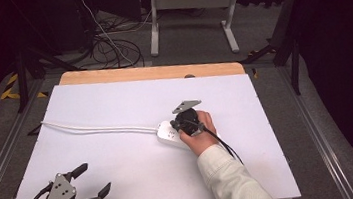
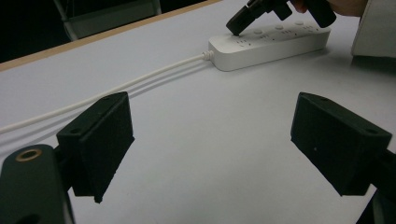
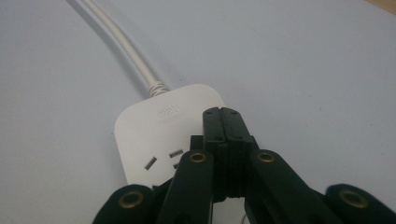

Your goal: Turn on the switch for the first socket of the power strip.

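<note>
So the white power strip (image 1: 172, 132) is lying flat on the white counter (image 1: 121, 166), a bit right of centre, with its white cord (image 1: 97, 127) snaking off to the far-left edge. The right tongs (image 1: 181, 124) are sitting right on top of it: jaws pressed fully together with nothing between them, tips down on the cord end of the strip. In the right gripper view the closed tips (image 3: 222, 119) land just past the first socket slots, close to the embossed logo and not far from where the cord (image 3: 122, 49) plugs into the strip (image 3: 163, 126). From the left gripper view you can see the same black tip touching the strip's (image 2: 271, 46) top face near its cord (image 2: 107, 91) end.

The left tongs (image 1: 93, 179) are well apart from all that, down at the near-left corner of the counter, jaws spread wide and holding nothing, just pointing across bare surface toward the strip.
</note>
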Motion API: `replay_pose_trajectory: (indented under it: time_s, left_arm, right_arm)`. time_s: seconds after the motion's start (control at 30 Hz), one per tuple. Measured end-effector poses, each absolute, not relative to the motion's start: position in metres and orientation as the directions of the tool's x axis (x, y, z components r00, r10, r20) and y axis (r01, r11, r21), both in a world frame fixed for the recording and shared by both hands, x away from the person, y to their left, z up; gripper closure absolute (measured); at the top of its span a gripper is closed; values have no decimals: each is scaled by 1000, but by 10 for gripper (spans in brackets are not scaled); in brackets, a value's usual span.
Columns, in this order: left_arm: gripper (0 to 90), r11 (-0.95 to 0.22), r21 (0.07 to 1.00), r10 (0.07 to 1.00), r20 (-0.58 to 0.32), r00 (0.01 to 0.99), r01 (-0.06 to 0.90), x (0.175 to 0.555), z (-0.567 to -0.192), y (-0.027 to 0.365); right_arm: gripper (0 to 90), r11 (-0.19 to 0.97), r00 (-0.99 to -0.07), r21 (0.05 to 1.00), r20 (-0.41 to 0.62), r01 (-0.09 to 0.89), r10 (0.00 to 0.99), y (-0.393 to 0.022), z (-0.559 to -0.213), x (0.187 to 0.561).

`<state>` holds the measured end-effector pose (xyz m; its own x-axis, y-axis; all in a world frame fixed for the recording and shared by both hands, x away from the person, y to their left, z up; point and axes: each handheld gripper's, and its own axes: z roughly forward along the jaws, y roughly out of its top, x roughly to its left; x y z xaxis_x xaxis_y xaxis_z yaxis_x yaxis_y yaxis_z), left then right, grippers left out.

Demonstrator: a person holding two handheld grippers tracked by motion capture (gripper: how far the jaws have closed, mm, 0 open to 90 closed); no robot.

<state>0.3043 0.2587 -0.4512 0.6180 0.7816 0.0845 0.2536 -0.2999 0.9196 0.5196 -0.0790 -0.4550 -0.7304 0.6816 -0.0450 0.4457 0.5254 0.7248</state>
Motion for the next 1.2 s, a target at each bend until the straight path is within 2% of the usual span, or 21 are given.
replay_pose_trajectory:
  time_s: [1.2]
  left_arm:
    - [136, -293, 920, 784, 77, 616, 259, 304, -452, 258]
  right_arm:
    - [900, 524, -708, 708, -47, 474, 705, -75, -457, 519]
